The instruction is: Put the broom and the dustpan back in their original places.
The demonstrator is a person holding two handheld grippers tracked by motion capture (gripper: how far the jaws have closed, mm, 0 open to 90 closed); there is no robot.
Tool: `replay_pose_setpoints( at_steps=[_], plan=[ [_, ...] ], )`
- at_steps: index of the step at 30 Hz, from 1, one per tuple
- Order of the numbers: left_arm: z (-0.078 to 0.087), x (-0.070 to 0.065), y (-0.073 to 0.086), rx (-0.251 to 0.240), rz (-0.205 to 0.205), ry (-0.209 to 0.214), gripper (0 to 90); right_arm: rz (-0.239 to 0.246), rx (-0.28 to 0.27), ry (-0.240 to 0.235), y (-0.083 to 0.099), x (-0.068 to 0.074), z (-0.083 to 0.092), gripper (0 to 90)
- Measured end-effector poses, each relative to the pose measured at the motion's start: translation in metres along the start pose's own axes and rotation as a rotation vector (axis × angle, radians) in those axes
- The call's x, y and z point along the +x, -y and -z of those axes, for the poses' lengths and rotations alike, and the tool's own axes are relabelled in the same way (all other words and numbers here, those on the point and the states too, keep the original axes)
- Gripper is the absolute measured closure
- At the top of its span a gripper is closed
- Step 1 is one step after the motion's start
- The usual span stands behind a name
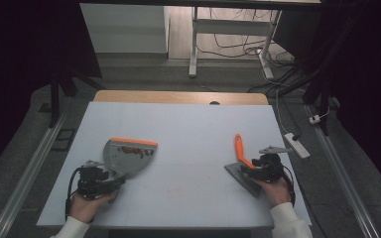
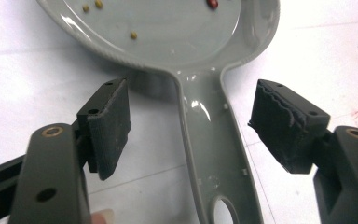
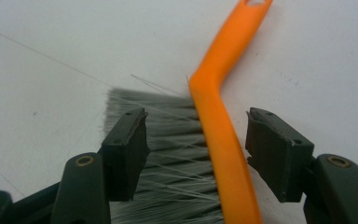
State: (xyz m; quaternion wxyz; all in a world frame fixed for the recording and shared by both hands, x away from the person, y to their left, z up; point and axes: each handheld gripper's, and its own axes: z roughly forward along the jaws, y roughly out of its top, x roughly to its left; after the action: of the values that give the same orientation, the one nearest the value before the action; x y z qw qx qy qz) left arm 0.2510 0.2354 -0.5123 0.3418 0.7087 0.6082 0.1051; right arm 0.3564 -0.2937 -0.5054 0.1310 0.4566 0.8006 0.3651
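Observation:
A grey dustpan [image 1: 128,156] with an orange front lip lies on the white table [image 1: 178,129] at the left, holding several small red and yellow bits. Its handle [image 2: 214,154] runs between the jaws of my left gripper [image 1: 110,184] [image 2: 191,123], which stands open, pads clear of the handle on both sides. At the right lies a brush with an orange handle [image 1: 239,148] [image 3: 221,116] and grey bristles [image 1: 242,177] [image 3: 168,154]. My right gripper [image 1: 250,169] [image 3: 198,149] is open around the brush's handle, its pads not touching it.
A white power strip [image 1: 297,145] lies off the table's right edge with cables around it. Metal rails run along both sides of the table. A desk frame and tangled cables stand on the floor beyond the far edge.

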Motion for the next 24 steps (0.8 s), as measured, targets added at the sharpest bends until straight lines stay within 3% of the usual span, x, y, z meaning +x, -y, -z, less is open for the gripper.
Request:
replay_pose_setpoints(
  at_steps=[4,6,12,18,24],
  plan=[
    [0.006,-0.002,-0.002,-0.022,-0.050,-0.004,28.9,0.019,-0.030,0.028,-0.001,0.002,0.005,38.3],
    [0.009,-0.003,-0.003,-0.047,-0.076,0.016,29.4,0.033,-0.053,0.033,-0.003,0.004,0.009,38.4],
    [0.010,-0.008,-0.010,-0.075,-0.181,0.091,31.5,0.098,-0.087,-0.013,-0.006,0.014,0.019,39.4],
    [0.001,-0.012,-0.016,-0.070,-0.237,0.148,31.5,0.168,-0.104,-0.057,-0.006,0.026,0.020,40.3],
    [-0.007,-0.016,-0.018,-0.048,-0.290,0.179,31.5,0.240,-0.105,-0.101,-0.006,0.040,0.019,40.3]
  ],
)
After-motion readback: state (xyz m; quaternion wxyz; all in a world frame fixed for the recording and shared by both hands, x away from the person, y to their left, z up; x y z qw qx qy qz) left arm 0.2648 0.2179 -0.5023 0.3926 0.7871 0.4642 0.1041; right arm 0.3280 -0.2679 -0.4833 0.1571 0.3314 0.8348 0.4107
